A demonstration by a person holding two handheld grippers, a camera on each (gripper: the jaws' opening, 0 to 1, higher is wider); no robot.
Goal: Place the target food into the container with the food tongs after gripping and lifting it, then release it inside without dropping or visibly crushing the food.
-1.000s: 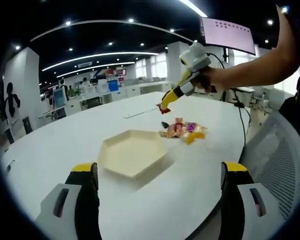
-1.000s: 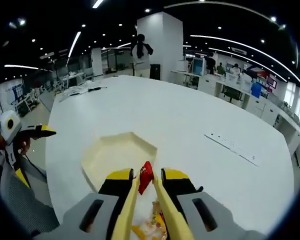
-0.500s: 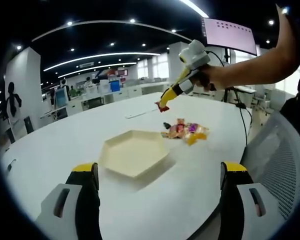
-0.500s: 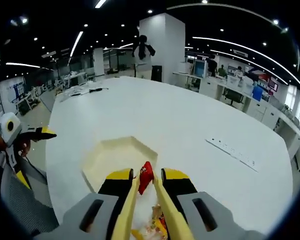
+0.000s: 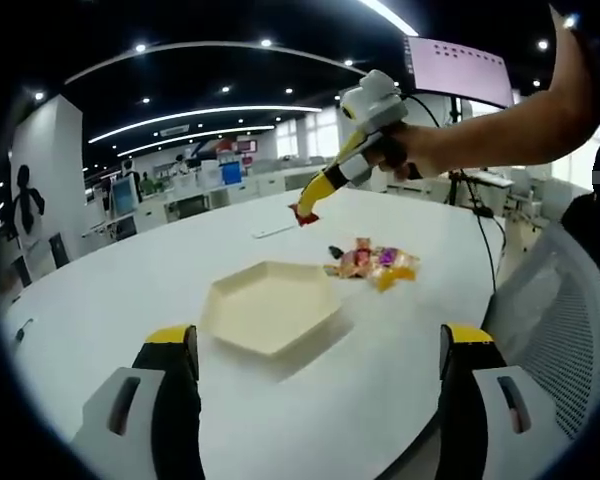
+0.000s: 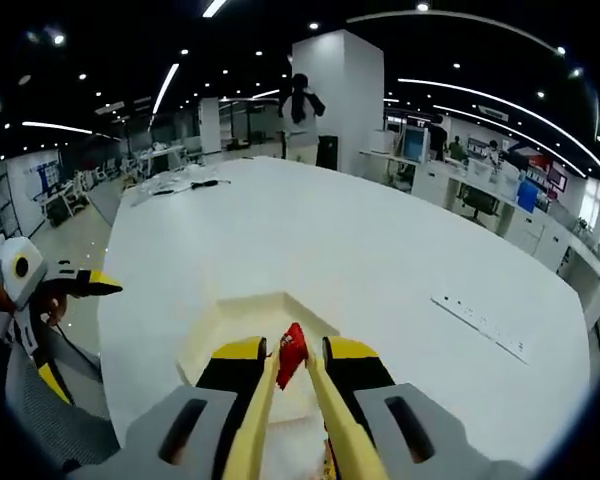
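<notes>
Two gripper cameras facing each other across one white table

The left gripper view sits low near the table [image 5: 100, 290] edge, looking along its jaws past the tray [image 5: 270, 305] and the snack pile [image 5: 375, 265] to the right gripper [image 5: 302, 212], raised well beyond. The right gripper view looks down from above the tray [image 6: 215, 325], close over it, toward the far office; the left gripper [image 6: 100, 287] appears small at its left edge, jaw detail hard to read. Both views share tray and table.
</notes>
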